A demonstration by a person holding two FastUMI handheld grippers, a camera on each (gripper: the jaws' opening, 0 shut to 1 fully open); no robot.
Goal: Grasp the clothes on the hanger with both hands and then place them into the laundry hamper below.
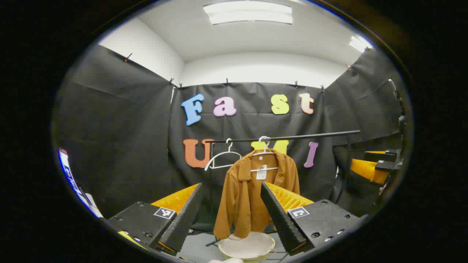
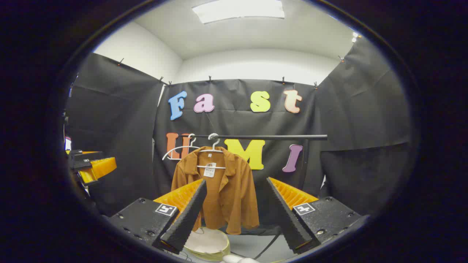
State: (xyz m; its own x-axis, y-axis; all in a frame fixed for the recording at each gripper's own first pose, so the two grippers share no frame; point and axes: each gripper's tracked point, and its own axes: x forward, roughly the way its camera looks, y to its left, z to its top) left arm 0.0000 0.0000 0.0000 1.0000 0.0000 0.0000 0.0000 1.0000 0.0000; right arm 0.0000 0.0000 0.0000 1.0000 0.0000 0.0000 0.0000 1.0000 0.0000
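Hanging shirt faced by two wide-open grippers

Hanging from a white hanger [image 1: 264,153] on the black rail [image 1: 289,137], a brown shirt [image 1: 252,193] is seen straight ahead in the left gripper view, its collar open and a small tag at the neck. A second, bare white hanger [image 1: 222,157] is hooked on the same rail just beside it. Below the shirt's hem a round pale laundry hamper [image 1: 248,246] is seen on the floor, its rim towards the camera.

The left gripper [image 1: 231,204] is held with its fingers spread wide; nothing is gripped or touched, and the shirt is framed in the gap between them, well apart from both. The right gripper [image 1: 376,166] is also caught at the far edge of that view, off to the side of the rail; its fingers appear parted, though little of it can be made out.

In the right gripper view the right gripper [image 2: 237,202] is likewise spread wide and empty. The shirt [image 2: 223,190] is seen beyond it, partly overlapped by one finger in the picture but not in contact. The hamper [image 2: 208,244] lies low between the fingers, under the shirt. The left gripper [image 2: 93,166] is seen at the edge, away from the garment
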